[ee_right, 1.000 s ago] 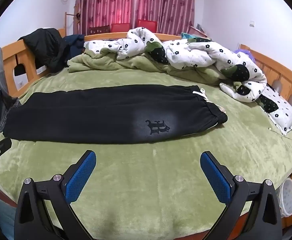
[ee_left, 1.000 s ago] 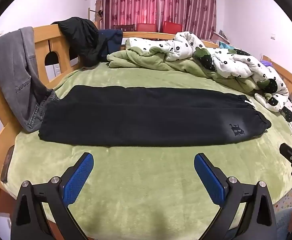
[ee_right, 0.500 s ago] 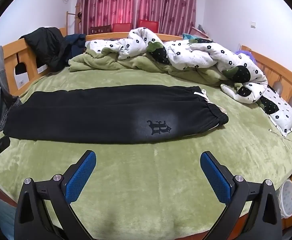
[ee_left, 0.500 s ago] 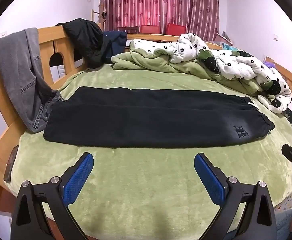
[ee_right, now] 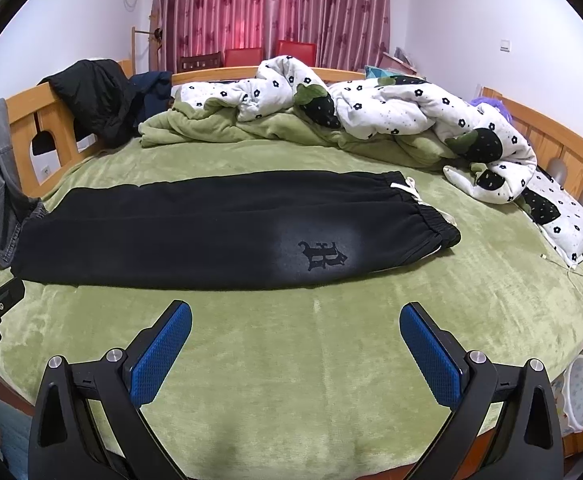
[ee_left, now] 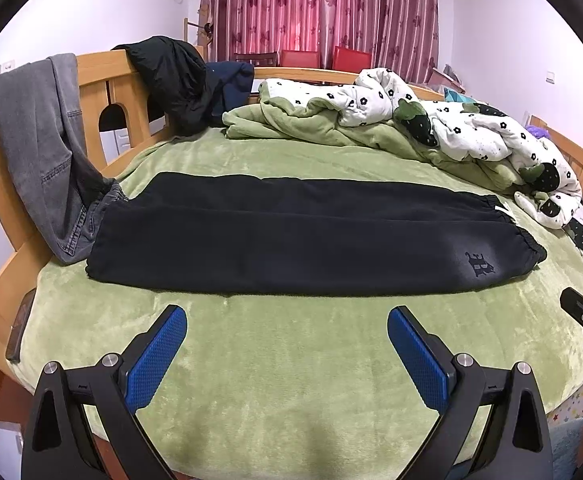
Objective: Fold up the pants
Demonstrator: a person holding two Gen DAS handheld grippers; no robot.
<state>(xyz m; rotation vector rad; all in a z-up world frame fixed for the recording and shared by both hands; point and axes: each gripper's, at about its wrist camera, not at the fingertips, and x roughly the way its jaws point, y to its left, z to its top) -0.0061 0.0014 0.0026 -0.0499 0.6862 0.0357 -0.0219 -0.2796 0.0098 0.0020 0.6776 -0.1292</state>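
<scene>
Item: black pants [ee_left: 291, 240] — one pair, laid flat across the middle of the frame on a green plush blanket [ee_left: 291, 380], one leg over the other in a long band. Waistband with white drawstring at centre right, cuffs at centre left; a dark emblem [ee_right: 323, 255] sits on a faded patch near the waistband. Judged ready for a crosswise fold, cuffs toward waist, since the lengthwise halving appears done.

Left gripper [ee_left: 287, 330]: lower centre of its view, blue pads spread wide, holding nothing, hovering short of the near hem. Its aim toward the cuff half suits a pickup at that end.

Right gripper [ee_right: 295, 326]: lower centre of its view, pads likewise wide apart and empty, facing the emblem and waistband — probably to anchor that end.

Surroundings: floral quilt [ee_right: 391, 112] bunched along the upper right, well apart from the pants; grey jeans [ee_left: 39, 140] draped over the wooden bed rail [ee_left: 95, 72] at left, their hem just beside the cuffs — a snag risk.
</scene>
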